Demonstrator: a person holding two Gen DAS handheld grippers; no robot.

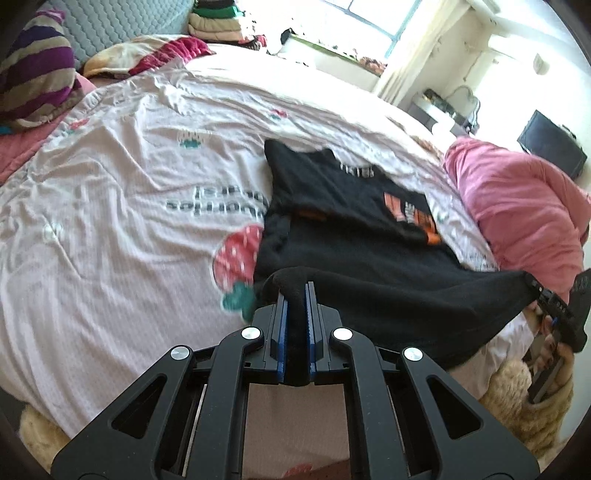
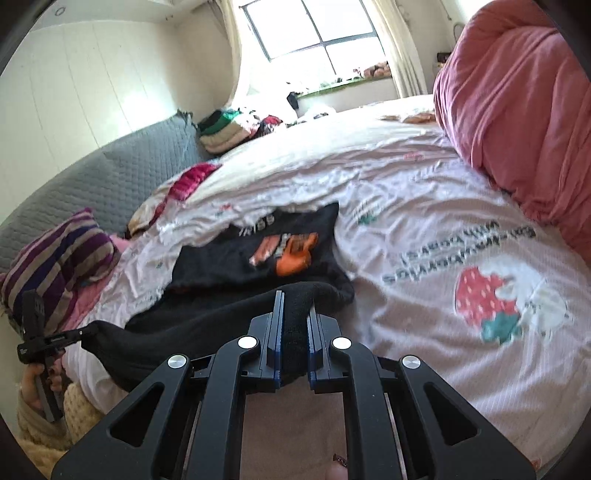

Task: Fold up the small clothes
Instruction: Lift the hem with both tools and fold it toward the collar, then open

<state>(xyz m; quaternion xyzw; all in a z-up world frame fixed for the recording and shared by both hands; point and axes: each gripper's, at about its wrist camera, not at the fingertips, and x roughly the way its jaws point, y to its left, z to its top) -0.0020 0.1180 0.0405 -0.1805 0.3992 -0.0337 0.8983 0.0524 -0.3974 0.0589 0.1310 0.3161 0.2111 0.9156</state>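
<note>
A small black garment [image 1: 354,236] with an orange print lies on the pink-white bedspread [image 1: 122,206]; it also shows in the right wrist view [image 2: 236,266]. My left gripper [image 1: 295,291] is shut on one near corner of its hem. My right gripper [image 2: 295,299] is shut on the other near corner. The hem is stretched between them and lifted just above the bed's near edge. The right gripper also shows at the right edge of the left view [image 1: 539,291], and the left gripper at the left edge of the right view [image 2: 79,334].
A pink quilt [image 1: 517,206] is bunched on the right of the bed. A striped pillow [image 1: 37,74] and a stack of folded clothes [image 1: 214,22] lie at the far left by the grey headboard [image 2: 92,177]. The window [image 2: 314,26] is beyond.
</note>
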